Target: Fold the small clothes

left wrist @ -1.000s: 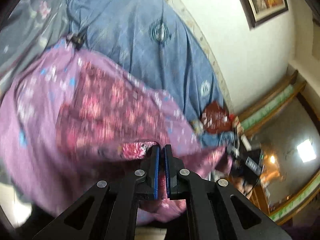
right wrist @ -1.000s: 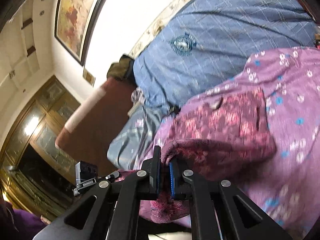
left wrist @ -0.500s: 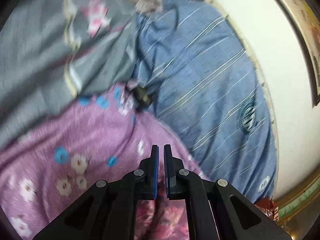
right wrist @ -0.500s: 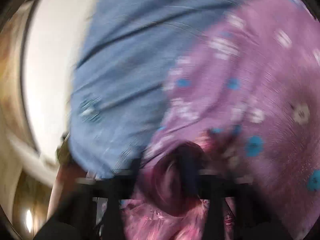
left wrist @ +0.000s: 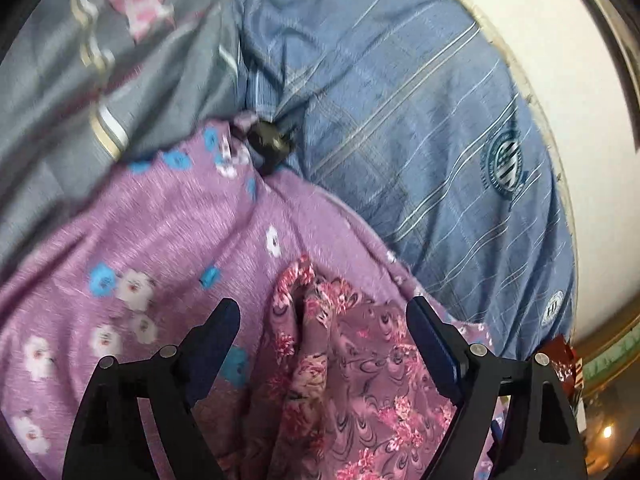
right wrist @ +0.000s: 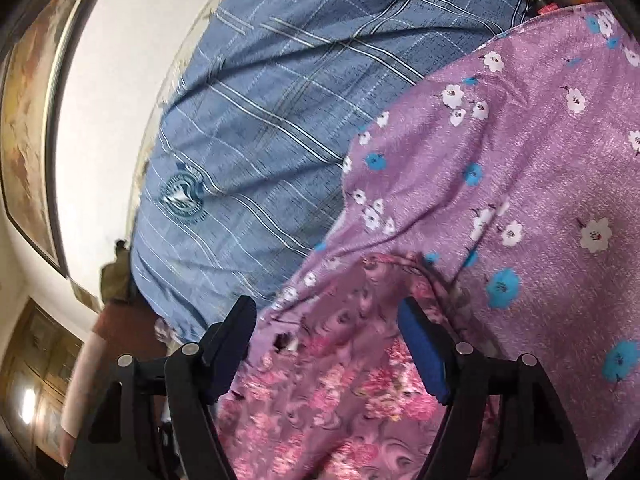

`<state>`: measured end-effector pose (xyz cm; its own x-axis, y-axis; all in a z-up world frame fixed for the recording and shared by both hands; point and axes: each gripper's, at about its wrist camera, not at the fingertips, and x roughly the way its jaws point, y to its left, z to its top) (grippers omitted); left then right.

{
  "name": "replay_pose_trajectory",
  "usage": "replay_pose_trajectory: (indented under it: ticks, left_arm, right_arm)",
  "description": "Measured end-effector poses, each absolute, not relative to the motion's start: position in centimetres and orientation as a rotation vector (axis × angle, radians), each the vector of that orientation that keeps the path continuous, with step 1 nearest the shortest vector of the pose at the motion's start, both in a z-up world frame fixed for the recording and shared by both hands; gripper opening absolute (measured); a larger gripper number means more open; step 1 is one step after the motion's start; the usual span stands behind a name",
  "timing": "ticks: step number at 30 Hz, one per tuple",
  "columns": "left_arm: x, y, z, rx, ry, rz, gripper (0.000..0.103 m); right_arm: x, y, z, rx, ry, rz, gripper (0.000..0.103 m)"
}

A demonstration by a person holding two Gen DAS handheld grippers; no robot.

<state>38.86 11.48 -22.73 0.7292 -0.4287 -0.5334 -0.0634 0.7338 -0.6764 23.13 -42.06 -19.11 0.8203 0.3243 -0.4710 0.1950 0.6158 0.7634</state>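
Note:
A small dark-pink flowered garment [left wrist: 340, 380] lies bunched on a purple cloth with white and blue flowers [left wrist: 160, 240]. My left gripper [left wrist: 322, 308] hovers just over it. Its jaws are opening wide, a raised fold of the garment sits between them, and neither pad touches it. In the right wrist view the same garment [right wrist: 340, 392] lies under my right gripper [right wrist: 326, 306]. Those jaws are wide but closing, with the cloth between them and no pad pressing on it. The purple cloth [right wrist: 520, 160] spreads to the right.
A blue striped bedspread [left wrist: 400, 120] lies beyond the purple cloth, against a white wall. A grey flowered cloth [left wrist: 80, 60] lies far left, with a small black object [left wrist: 270, 144] at the purple cloth's far edge. A framed picture [right wrist: 28, 120] hangs on the wall. A wooden cabinet [right wrist: 32, 380] stands left.
Both grippers held the garment's edge pinched and lifted. They have come down toward the purple cloth and opened, and the garment now lies loose between the jaws.

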Motion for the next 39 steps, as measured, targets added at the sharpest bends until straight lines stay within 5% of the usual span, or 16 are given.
replay_pose_trajectory:
  ticks: [3, 7, 8, 10, 14, 16, 20, 21, 22, 23, 30, 33, 34, 36, 39]
  left_arm:
    - [42.2, 9.2, -22.9, -0.593, 0.822, -0.204, 0.074]
    - [44.7, 5.1, -22.0, -0.326, 0.886, -0.182, 0.046]
    - [45.5, 4.4, -22.1, -0.282, 0.897, -0.166, 0.031]
    - [46.5, 3.6, -22.4, -0.230, 0.918, -0.129, 0.018]
    - [47.0, 3.0, -22.1, -0.235, 0.916, -0.143, 0.008]
    - [46.8, 2.8, -21.6, -0.219, 0.893, -0.164, 0.007]
    - [47.2, 2.7, -20.6, -0.261, 0.860, -0.231, 0.005]
    - [47.3, 2.7, -20.4, -0.276, 0.851, -0.246, 0.005]
    - [47.4, 3.0, -20.0, -0.290, 0.837, -0.255, 0.004]
    - [47.4, 3.3, -19.7, -0.299, 0.818, -0.257, 0.004]
    - [47.3, 7.4, -17.5, -0.391, 0.604, -0.113, 0.005]
    - [48.6, 8.0, -19.6, -0.346, 0.668, 0.036, 0.027]
    - [49.5, 8.1, -21.1, -0.341, 0.763, 0.050, 0.046]
    - [49.9, 8.4, -22.8, -0.370, 0.865, 0.088, 0.046]
    - [48.3, 8.6, -20.7, -0.401, 0.780, 0.122, 0.048]
  right_arm:
    - [23.3, -42.2, -18.7, 0.861, 0.621, 0.068, 0.058]
    - [24.1, -43.4, -19.8, 0.824, 0.665, 0.027, 0.050]
    - [24.7, -43.7, -20.3, 0.842, 0.683, 0.035, 0.050]
    - [26.1, -44.1, -21.5, 0.870, 0.734, 0.059, 0.051]
    - [28.6, -43.6, -22.6, 0.862, 0.811, 0.069, 0.056]
    - [29.6, -43.1, -23.0, 0.842, 0.838, 0.061, 0.069]
    - [31.8, -41.0, -23.4, 0.705, 0.926, 0.056, 0.070]
    - [32.1, -40.3, -23.2, 0.650, 0.939, 0.060, 0.056]
    - [32.3, -39.3, -22.7, 0.557, 0.952, 0.050, 0.017]
    - [32.4, -38.8, -22.3, 0.504, 0.958, 0.037, 0.007]
    - [30.0, -41.2, -18.4, 0.552, 0.682, -0.119, 0.000]
    - [30.2, -43.4, -21.3, 0.667, 0.736, -0.195, 0.014]
    - [30.5, -43.7, -22.5, 0.681, 0.798, -0.199, 0.014]
    - [30.2, -43.7, -23.4, 0.704, 0.826, -0.191, 0.014]
    - [29.6, -41.6, -20.5, 0.594, 0.752, -0.075, 0.014]
